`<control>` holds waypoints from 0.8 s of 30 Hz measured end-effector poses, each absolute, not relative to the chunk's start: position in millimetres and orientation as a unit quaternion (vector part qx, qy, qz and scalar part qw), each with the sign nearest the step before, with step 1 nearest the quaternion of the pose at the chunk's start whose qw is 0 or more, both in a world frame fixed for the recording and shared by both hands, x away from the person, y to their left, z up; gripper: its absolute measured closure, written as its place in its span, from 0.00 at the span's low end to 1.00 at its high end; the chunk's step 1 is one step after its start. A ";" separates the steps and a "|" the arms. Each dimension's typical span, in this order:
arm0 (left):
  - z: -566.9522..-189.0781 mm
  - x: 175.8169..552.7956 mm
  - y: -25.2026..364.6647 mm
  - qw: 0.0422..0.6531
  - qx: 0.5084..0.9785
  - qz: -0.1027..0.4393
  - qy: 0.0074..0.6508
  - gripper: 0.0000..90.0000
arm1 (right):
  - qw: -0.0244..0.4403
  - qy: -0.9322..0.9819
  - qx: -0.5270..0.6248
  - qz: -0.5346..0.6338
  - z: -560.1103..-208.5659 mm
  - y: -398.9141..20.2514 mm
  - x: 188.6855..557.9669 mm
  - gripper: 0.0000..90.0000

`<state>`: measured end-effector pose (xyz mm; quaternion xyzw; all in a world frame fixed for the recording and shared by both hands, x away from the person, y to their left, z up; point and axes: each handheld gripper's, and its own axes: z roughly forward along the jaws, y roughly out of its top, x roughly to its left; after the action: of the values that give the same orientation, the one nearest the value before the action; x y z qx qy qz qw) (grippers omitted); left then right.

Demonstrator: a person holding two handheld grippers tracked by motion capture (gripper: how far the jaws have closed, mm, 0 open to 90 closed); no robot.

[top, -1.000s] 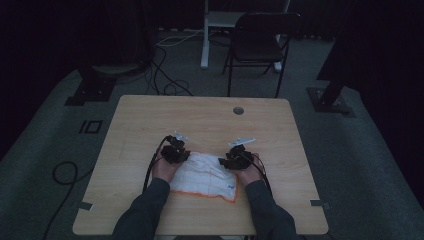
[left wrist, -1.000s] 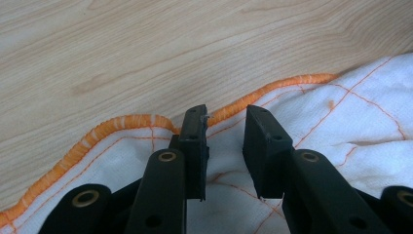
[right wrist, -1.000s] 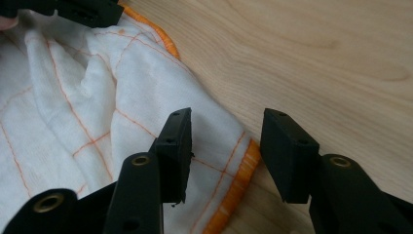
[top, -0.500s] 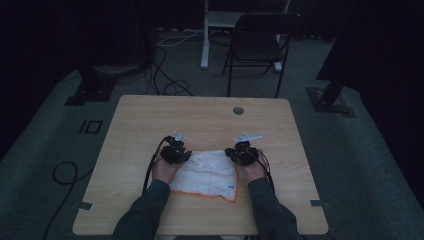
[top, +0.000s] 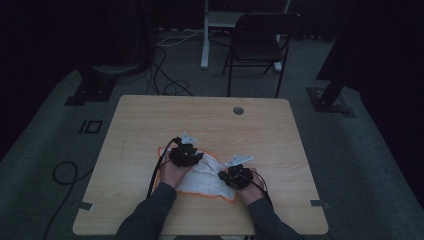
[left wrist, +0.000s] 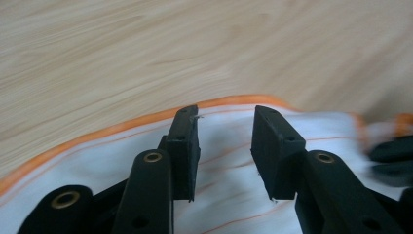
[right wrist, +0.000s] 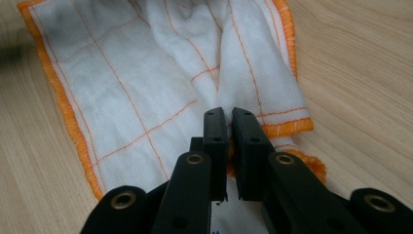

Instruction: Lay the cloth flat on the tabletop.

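Note:
A white cloth with orange hem and grid lines lies rumpled on the wooden table, near its front edge. My left gripper hovers over the cloth's far left part. Its jaws have just been opening; they stand open above the cloth near the orange hem, with nothing pinched. My right gripper sits at the cloth's near right side. It is shut on a raised fold of the cloth close to an orange-edged corner.
A round cable hole is set in the table's far side. Behind the table stand a dark folding chair and a white post. Black stand bases and cables lie on the floor.
My right gripper has closed on the cloth and drawn it back toward the near edge, bunching the right side. The left gripper shifted slightly right and its jaws widened.

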<state>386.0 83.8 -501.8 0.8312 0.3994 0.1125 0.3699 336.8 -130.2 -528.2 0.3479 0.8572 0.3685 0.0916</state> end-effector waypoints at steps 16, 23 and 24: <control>-527.3 374.9 68.8 0.317 0.861 0.114 0.382 0.72 | 0.130 0.802 0.427 0.397 -506.7 -156.8 371.7 0.79; -527.7 373.3 70.3 0.313 0.863 0.114 0.379 0.72 | 0.101 0.819 0.431 0.366 -523.0 -143.2 384.8 0.73; -527.7 373.0 70.3 0.314 0.863 0.114 0.379 0.72 | 0.101 0.817 0.435 0.365 -525.2 -141.6 386.0 0.73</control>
<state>373.0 70.3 -527.7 0.8632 0.3789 0.1140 0.3135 386.0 -141.6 -525.2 0.4347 0.8171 0.3649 0.1010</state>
